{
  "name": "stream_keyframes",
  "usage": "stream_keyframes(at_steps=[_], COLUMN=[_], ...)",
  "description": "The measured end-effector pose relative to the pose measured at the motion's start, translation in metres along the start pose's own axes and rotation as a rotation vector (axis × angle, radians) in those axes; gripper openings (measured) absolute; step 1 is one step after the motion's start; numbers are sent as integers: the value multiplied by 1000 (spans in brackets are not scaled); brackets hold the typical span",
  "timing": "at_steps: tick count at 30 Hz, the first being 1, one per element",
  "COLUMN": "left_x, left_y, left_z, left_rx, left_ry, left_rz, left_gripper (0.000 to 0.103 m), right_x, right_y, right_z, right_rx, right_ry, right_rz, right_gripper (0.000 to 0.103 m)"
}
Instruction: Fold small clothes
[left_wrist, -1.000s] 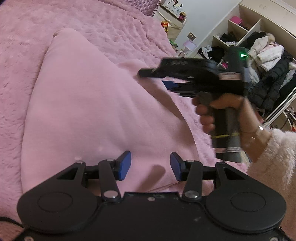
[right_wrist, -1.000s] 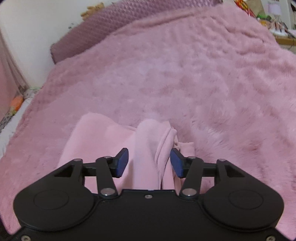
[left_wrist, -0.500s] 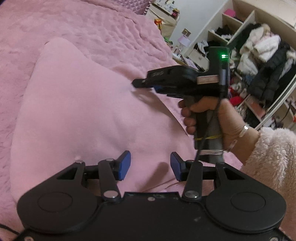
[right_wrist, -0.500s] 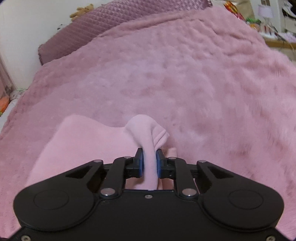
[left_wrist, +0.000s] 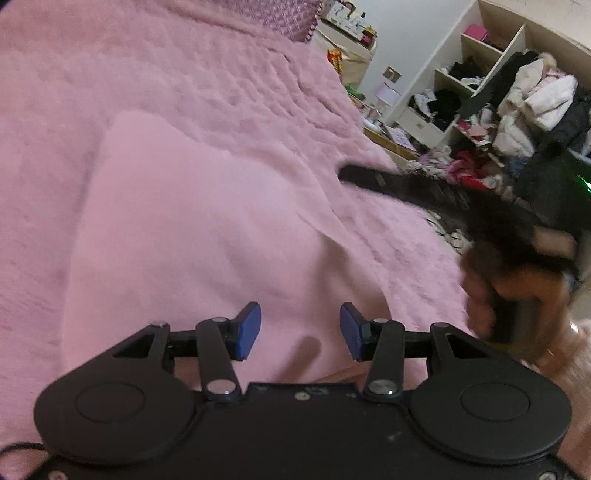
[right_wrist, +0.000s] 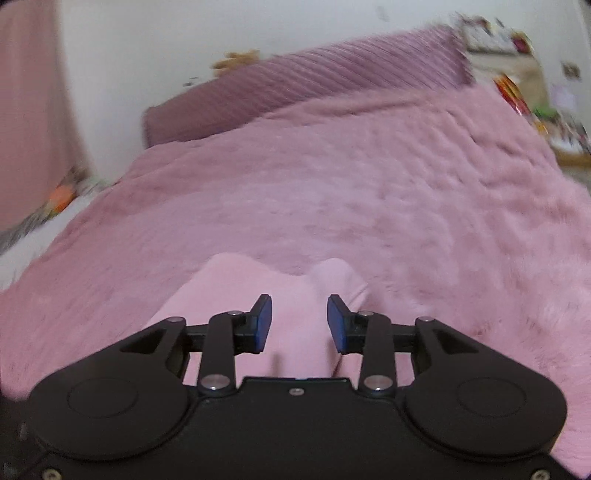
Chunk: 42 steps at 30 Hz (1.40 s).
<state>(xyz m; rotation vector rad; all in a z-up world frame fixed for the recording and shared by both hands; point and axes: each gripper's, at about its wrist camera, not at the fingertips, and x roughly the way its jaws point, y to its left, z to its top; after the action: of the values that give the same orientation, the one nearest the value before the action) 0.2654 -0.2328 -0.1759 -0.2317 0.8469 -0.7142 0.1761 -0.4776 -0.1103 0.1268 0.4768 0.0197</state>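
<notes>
Right wrist: tongs (right_wrist: 299, 323) opening, pink garment (right_wrist: 295, 291) released since earlier.

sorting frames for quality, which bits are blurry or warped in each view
Left wrist view: the right gripper and the hand holding it are smeared by motion; the pink garment is fairly sharp. Right wrist view: soft all over, the bed's edges streaked, the fluffy blanket bowed by the fisheye lens; its jaws are opening, nothing pinched.
</notes>
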Motion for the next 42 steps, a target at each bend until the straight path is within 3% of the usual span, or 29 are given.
stream_keyframes(at_steps=[4,10,16,20,28,32,36,39,41,42], left_x=[-22,-39,-18,-9,-29,-64,-76,-64,-50,-45], left_y=[-3,5,31,37,46,61,107,154,176,181], left_z=[9,18,14,11,26,46,65,65,59,58], left_rx=[30,78,24,18,-49,-65,-135,-299,-393,-417], left_ry=[-48,-108,-61,-56,-68,-157,-137,-82,-35,-24], left_rz=[44,170,193,177,99,73,21,-114,-231,-247], left_gripper=[48,49,50,53,53,56,58,58,58,58], right_x=[-17,-21,3,11,13,-3,4,20,30,37], right_y=[11,16,0,-16,-18,-41,-82,-110,-121,-125], right_z=[-17,-34,-54,-71,-76,-60,-48,-54,-62,-66], right_rx=[-27,-30,-4,105,173,297,497,639,724,763], right_ry=[13,17,116,130,130,73,86,113,131,146], right_rz=[8,8,-51,-40,-35,80,193,272,321,352], right_gripper=[35,35,36,36,39,48,58,63,73,76])
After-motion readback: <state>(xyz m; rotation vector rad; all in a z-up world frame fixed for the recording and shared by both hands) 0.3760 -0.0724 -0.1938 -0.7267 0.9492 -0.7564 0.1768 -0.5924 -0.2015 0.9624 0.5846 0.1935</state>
